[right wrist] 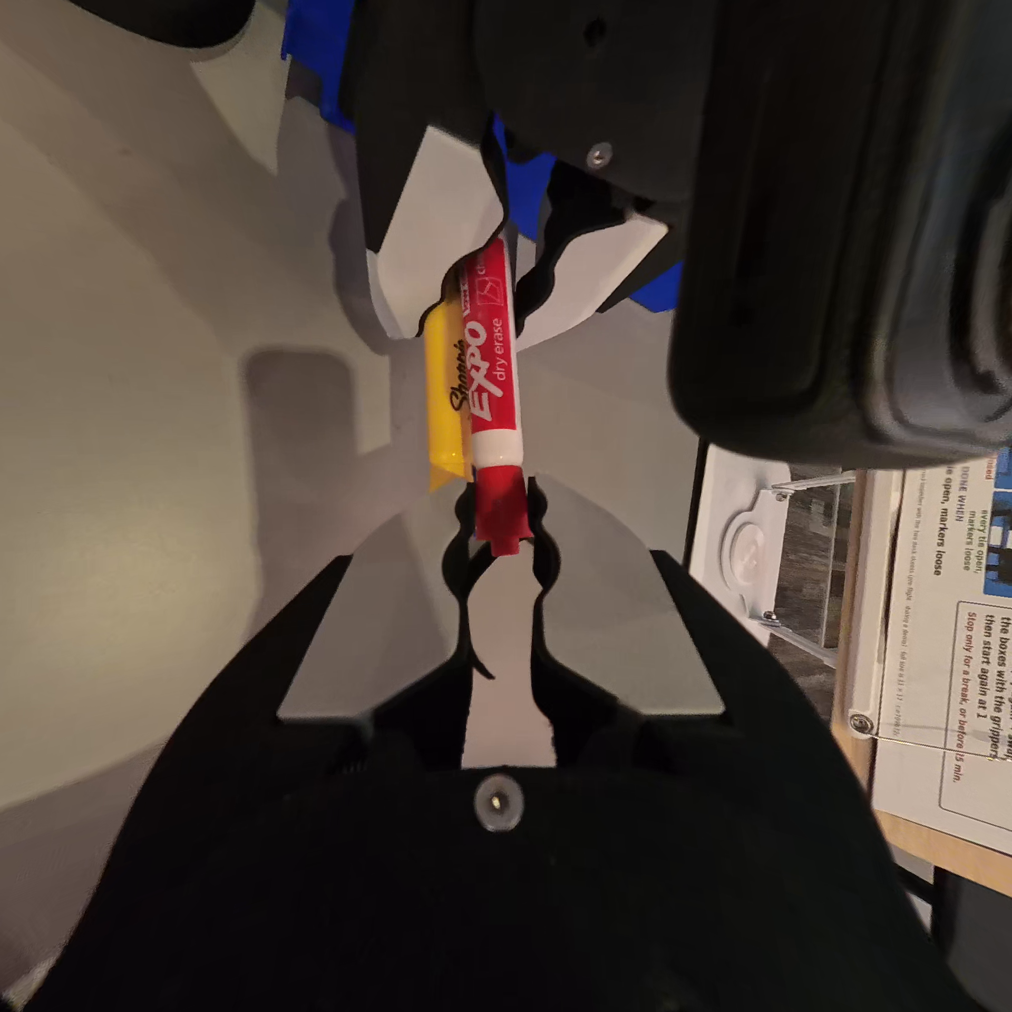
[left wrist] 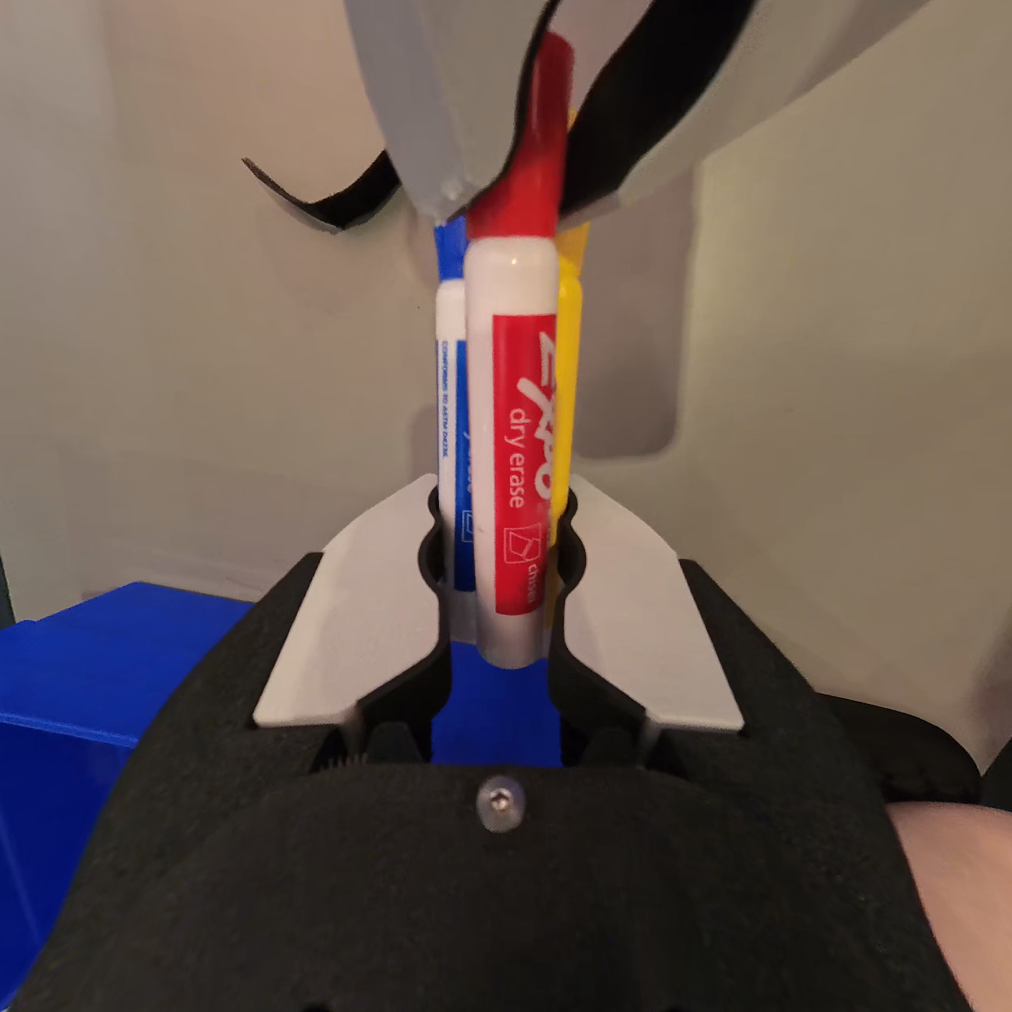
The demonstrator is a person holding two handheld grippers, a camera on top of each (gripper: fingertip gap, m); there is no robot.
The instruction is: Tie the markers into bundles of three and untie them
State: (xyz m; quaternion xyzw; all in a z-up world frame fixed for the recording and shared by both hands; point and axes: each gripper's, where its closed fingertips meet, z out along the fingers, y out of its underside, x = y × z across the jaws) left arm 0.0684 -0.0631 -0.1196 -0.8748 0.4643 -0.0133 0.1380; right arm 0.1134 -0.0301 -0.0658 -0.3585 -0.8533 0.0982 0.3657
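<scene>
- Clamping the barrel ends of three bundled markers, the left gripper [left wrist: 501,547] is holding a white-barrelled marker with a red cap and red label [left wrist: 512,438], a white marker with blue cap and blue print [left wrist: 452,383] and a yellow plastic marker [left wrist: 569,383] pointing toward 12 o'clock.
- Printed writing is showing on all three barrels and is not being repeated here.
- Closing on the red cap end, the right gripper [right wrist: 501,525] is also pinching a thin black strap [left wrist: 328,202], whose loose tail is curling toward 9 o'clock in the left wrist view.
- Only the left wrist view is showing the blue marker and a blue plastic bin [left wrist: 82,684] at 8 o'clock.
- Only the right wrist view is showing a printed instruction sheet [right wrist: 942,657] at 3 o'clock.
</scene>
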